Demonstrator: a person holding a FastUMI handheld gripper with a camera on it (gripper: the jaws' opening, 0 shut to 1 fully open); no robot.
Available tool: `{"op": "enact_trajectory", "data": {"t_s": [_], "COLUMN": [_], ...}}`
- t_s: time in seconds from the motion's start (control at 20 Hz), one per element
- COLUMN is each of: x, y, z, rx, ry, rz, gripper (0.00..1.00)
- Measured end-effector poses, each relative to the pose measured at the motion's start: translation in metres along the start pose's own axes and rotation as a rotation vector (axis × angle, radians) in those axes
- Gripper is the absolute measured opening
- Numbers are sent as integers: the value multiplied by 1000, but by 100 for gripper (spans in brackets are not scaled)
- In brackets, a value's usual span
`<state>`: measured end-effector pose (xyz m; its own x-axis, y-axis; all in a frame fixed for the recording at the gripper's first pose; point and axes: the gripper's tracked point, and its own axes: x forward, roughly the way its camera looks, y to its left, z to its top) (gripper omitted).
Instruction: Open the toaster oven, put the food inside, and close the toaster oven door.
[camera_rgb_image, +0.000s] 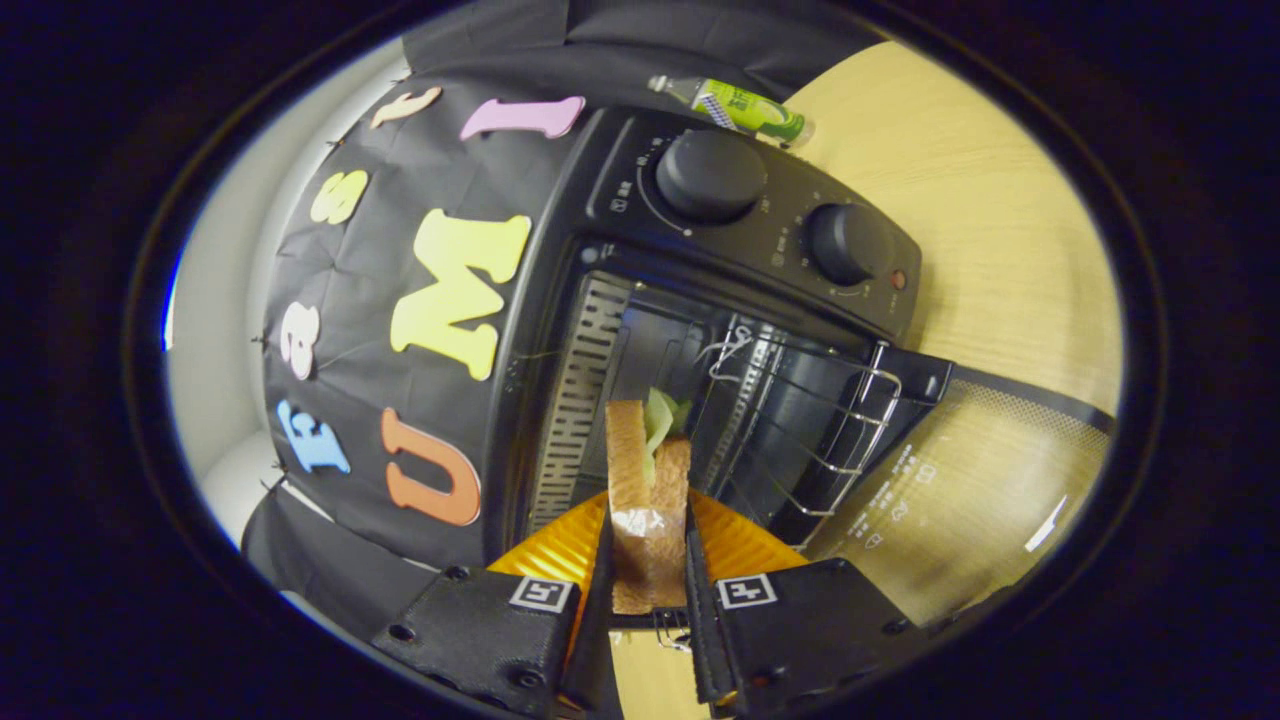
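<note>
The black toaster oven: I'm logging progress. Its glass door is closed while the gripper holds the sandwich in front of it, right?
Not quite. The gripper view shows the black toaster oven with its glass door open; the gripper does hold the sandwich in front of it.

Tilted close view into toaster oven (700, 330)

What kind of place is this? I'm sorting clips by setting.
Likely a staged kitchen booth: an open toaster oven on a wooden table, a bottle behind it, the gripper holding a sandwich.
</note>
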<state>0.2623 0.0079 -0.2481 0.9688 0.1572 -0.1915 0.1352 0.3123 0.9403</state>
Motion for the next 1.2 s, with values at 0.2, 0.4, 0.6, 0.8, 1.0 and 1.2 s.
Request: {"op": "enact_trajectory", "data": {"t_s": [0.2,0.4,0.6,0.8,1.0,1.2], "x": [22,38,50,53,47,47], "y": [0,1,1,-3,-6,0], "z": [-7,-13,-16,-25,-34,-42], "rx": [-20,-70,-26,-98,-252,-406], "ry": [-37,-49,-82,-43,13,67], "rz": [-43,-86,-90,-126,-178,-165], "gripper": [39,39,39,42,50,58]}}
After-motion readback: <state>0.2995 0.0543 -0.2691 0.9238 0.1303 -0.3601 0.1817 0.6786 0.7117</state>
